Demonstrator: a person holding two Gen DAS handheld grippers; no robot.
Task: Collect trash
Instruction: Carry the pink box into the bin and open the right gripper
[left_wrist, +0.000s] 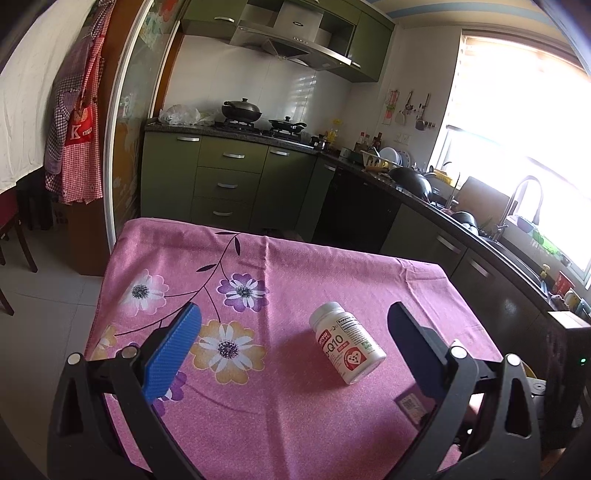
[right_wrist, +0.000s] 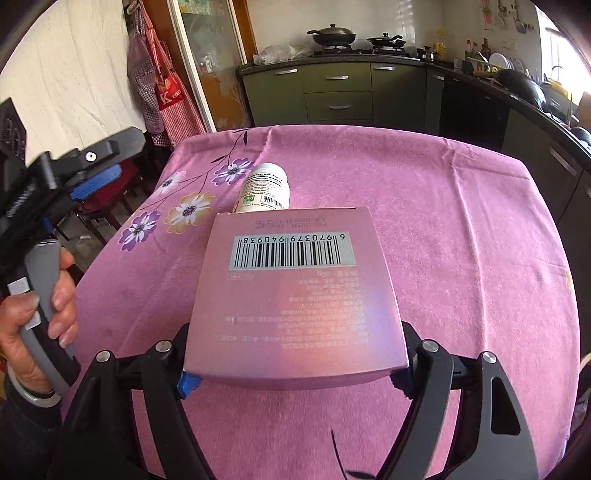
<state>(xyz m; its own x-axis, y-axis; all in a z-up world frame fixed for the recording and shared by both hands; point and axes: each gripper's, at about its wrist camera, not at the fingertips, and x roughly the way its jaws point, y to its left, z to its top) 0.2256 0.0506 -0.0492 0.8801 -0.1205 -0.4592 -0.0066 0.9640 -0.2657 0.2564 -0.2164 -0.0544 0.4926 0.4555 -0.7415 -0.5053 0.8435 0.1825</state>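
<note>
A white supplement bottle (left_wrist: 347, 341) with a red label lies on its side on the pink flowered tablecloth (left_wrist: 258, 406). My left gripper (left_wrist: 293, 347) is open, its blue fingers either side of the bottle and a little short of it. In the right wrist view my right gripper (right_wrist: 295, 376) is shut on a pink box (right_wrist: 295, 295) with a barcode, held above the cloth. The bottle (right_wrist: 266, 190) lies just beyond the box, partly hidden by it. The left gripper (right_wrist: 92, 184) shows at the left of that view, held by a hand.
The table (right_wrist: 480, 258) stands in a kitchen. Green cabinets (left_wrist: 229, 184) and a counter with pans and dishes (left_wrist: 406, 177) run along the back and right. A dark wooden chair (left_wrist: 14, 236) stands at the left. A small printed label (left_wrist: 410, 404) lies on the cloth near the right finger.
</note>
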